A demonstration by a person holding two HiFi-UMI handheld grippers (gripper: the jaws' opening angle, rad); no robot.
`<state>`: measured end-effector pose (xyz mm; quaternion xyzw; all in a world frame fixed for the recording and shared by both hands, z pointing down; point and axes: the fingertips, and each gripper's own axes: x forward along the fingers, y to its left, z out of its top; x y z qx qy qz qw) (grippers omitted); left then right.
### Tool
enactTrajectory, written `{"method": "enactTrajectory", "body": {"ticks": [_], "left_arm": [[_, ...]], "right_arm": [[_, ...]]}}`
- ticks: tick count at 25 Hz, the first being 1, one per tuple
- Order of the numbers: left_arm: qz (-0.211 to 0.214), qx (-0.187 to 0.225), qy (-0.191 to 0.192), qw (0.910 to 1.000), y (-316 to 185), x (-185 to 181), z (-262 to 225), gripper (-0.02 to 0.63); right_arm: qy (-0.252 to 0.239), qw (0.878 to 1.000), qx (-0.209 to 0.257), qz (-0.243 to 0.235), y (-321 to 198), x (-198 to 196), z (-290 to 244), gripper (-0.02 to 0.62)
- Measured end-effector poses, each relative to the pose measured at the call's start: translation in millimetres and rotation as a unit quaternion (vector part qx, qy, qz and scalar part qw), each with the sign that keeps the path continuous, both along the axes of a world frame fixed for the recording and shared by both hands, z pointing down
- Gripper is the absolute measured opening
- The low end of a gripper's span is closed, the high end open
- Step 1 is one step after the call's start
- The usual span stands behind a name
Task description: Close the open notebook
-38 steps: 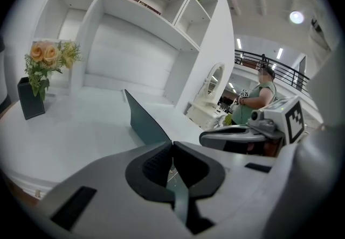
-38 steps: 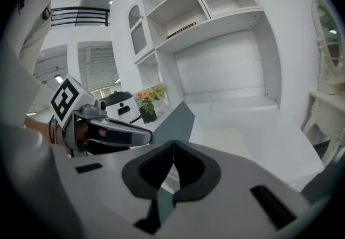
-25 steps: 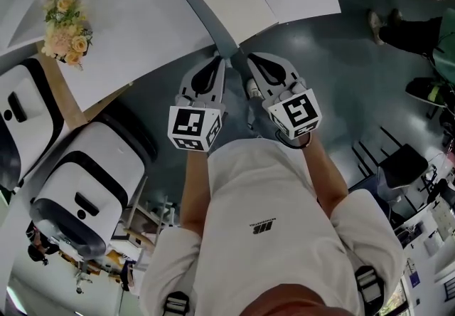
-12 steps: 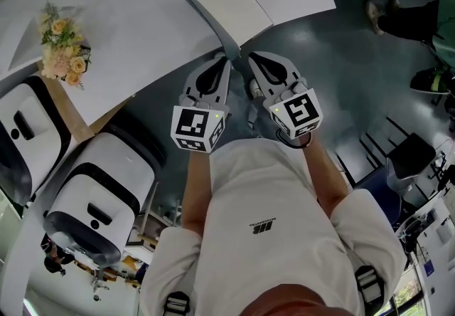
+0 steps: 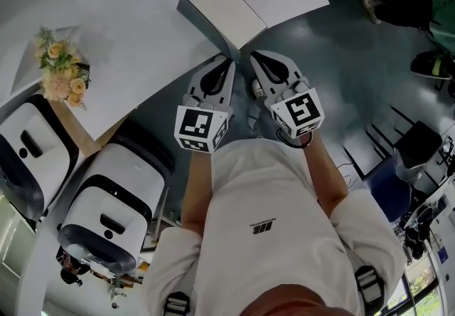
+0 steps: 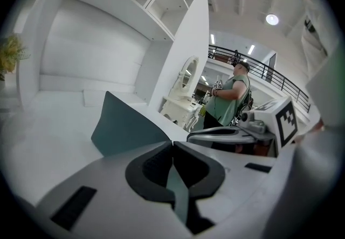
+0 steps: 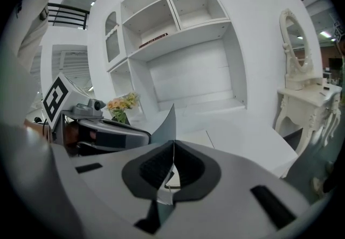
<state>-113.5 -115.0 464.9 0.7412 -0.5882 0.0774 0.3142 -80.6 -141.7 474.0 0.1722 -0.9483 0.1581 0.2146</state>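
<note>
Notebook (image 5: 231, 8) cover raised, near edge hidden inside left gripper (image 5: 228, 60) and right gripper (image 5: 250, 58)

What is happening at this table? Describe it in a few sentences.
A person is working on a notebook that lies open on a white table. The left gripper and the right gripper are both shut on the near edge of its grey-green cover. The cover stands lifted, roughly upright, beside the white page. The notebook is not yet closed.
</note>
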Motion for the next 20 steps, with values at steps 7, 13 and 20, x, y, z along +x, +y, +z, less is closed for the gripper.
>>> {"method": "enactTrajectory", "body": {"ticks": [7,13,20], "left_arm": [[0.025,0.0,0.003,0.9997,-13.7,8.2,4.3,0.0],[0.042,-0.001,0.006,0.9991,-24.4,14.7,9.9,0.0],[0.062,-0.007,0.008,0.998,-39.8,24.7,18.3,0.0]], "right_arm": [[0.005,1.0,-0.004,0.025,-9.8,8.6,2.7,-0.004],[0.008,0.999,-0.004,0.045,-18.0,17.0,8.0,-0.003],[0.012,0.998,-0.008,0.064,-29.6,26.5,14.7,-0.003]]}}
